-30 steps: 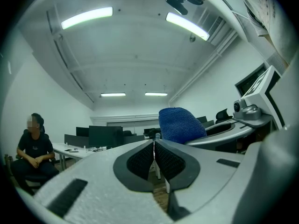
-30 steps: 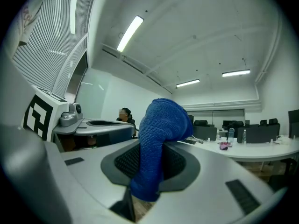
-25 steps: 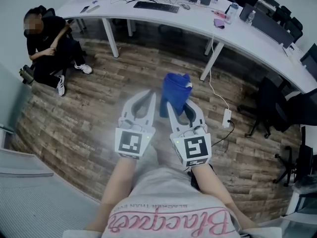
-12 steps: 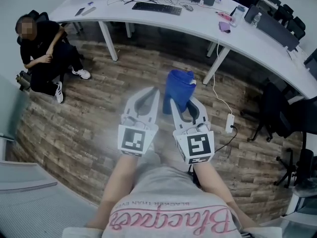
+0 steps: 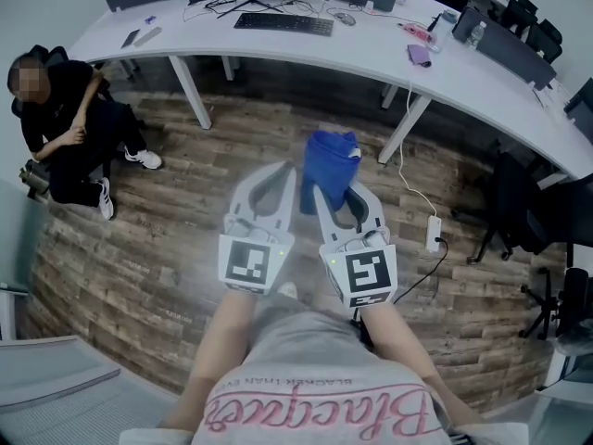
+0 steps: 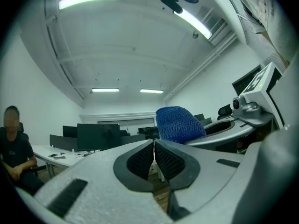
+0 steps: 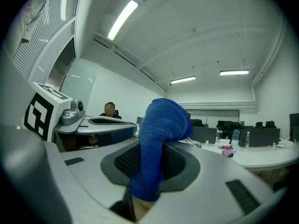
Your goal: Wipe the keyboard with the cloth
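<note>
Left gripper (image 6: 153, 146): jaws pressed together with nothing between them; it is in the lower centre of the head view, just left of the other gripper.
Right gripper (image 7: 152, 167): jaws pinch the blue cloth (image 7: 159, 134), which rises above the jaws and folds over at the top.
Keyboard (image 5: 283, 24): black, on the white desk (image 5: 371, 49) at the top of the frame, well apart from both grippers.
Seated person (image 5: 65, 128): at the left edge, on the wooden floor (image 5: 167, 221).
</note>
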Tool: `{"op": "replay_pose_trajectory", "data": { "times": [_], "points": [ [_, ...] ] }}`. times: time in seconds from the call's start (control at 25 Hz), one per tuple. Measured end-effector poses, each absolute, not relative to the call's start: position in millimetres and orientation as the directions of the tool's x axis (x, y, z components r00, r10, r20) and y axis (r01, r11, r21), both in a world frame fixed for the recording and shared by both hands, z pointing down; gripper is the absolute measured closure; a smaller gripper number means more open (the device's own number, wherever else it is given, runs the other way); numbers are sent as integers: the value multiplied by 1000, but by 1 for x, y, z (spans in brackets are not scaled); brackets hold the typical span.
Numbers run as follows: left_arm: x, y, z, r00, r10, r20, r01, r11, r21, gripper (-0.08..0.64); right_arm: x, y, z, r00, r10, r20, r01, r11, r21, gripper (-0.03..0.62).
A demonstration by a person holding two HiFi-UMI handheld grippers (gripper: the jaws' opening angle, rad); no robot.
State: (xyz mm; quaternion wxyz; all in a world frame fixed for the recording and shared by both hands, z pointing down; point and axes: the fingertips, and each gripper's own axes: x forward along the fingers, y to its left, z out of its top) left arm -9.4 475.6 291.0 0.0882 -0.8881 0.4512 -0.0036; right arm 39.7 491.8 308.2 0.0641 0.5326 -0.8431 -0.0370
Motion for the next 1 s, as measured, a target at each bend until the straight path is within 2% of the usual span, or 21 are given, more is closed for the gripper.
{"op": "replay_pose_trajectory", "data": {
  "times": [0.36, 1.0],
  "points": [
    [-42, 441, 298, 582, -810, -69, -811, -573, -115, 554, 9, 458, 311, -422, -903, 82, -892, 429, 142, 503],
    [-66, 375, 301, 558, -826, -78, -826, -544, -148, 554, -16, 389, 313, -437, -897, 67, -885, 442, 148, 503]
  ]
}}
